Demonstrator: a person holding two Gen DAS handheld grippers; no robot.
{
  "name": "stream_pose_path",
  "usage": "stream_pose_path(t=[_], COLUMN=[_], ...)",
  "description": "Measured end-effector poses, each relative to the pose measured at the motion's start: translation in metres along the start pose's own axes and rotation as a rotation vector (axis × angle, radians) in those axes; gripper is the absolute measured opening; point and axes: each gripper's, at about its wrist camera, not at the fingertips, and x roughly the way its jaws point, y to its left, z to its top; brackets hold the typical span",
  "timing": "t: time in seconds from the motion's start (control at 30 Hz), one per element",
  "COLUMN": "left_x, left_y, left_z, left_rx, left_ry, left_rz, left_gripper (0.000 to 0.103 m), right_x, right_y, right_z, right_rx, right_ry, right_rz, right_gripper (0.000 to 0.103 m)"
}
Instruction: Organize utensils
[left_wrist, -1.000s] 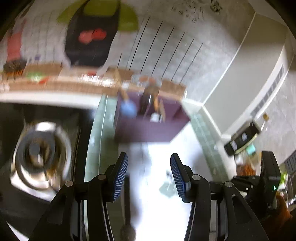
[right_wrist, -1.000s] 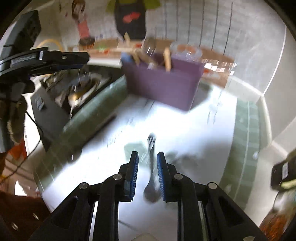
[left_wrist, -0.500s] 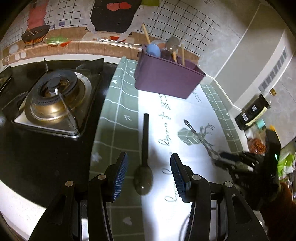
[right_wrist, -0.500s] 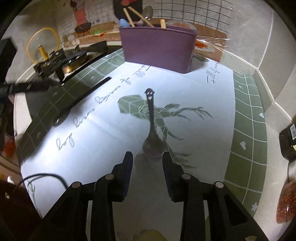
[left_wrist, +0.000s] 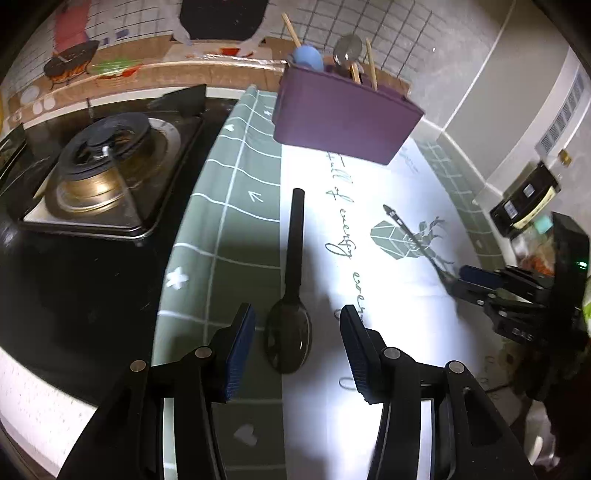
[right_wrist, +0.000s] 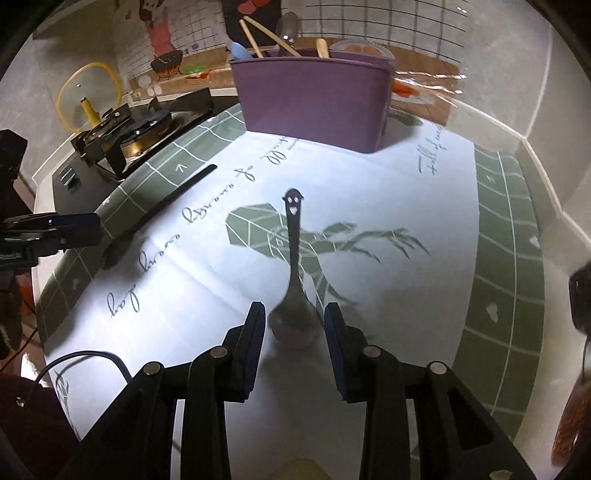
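Handling: both spoons look light, stiff and smooth, so I judge they could slip on the flat cloth; nothing here looks fragile.
Where to grip: across the narrow neck just above each bowl, or on the handle; the bowl is wide and rounded and may squirt out.
Black spoon (left_wrist: 289, 334): dark, glossy oval bowl and a long straight matte handle; it lies on the tablecloth (left_wrist: 236, 229) at the edge of the green border, handle pointing to the purple holder (left_wrist: 343, 118).
Smiley spoon (right_wrist: 294, 295): dark metal, round bowl, slim handle ending in a cut-out smiling face; it lies mid-cloth over the printed deer.
Left gripper (left_wrist: 297, 328): jaws wide apart, holding nothing, bowl of the black spoon between them, untouched.
Right gripper (right_wrist: 294, 325): jaws have just been opening; they straddle the smiley spoon's bowl with gaps either side, gripping nothing.
Holder: stands at the far end of the cloth, already stocked with utensils.
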Motion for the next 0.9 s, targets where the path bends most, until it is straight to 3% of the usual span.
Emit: stream_pose_path(t=[0.23, 0.43, 0.5, 0.6, 0.77, 0.9], left_x=[0.015, 0.012, 0.013, 0.016, 0.026, 0.033], left_y=[-0.004, -0.007, -0.006, -0.006, -0.003, -0.002], left_z=[0.013, 0.015, 0.015, 0.018, 0.029, 0.036], left_rx=[-0.009, -0.01, -0.015, -0.02, -0.044, -0.048], left_ry=[0.013, 0.007, 0.014, 0.03, 0.057, 0.066], left_rz=[0.007, 0.017, 0.026, 0.033, 0.045, 0.049], left_gripper=[0.049, 0.049, 0.049, 0.049, 0.049, 0.049], right_x=[-0.003, 0.003, 0.005, -0.001, -0.046, -0.066], right_y=[-0.005, 0.009, 0.013, 0.015, 0.013, 0.008], right_z=[-0.018, -0.014, -0.012, -0.003, 0.028, 0.052], right_rx=[0.057, 0.024, 0.001, -0.008, -0.019, -0.01], right_ry=[-0.022, -0.047, -0.051, -0.06, -0.194, -0.243], right_rz=[-0.026, -0.094, -0.107, -0.113, -0.106, -0.088], right_gripper=[0.031, 0.034, 0.028, 0.026, 0.026, 0.026])
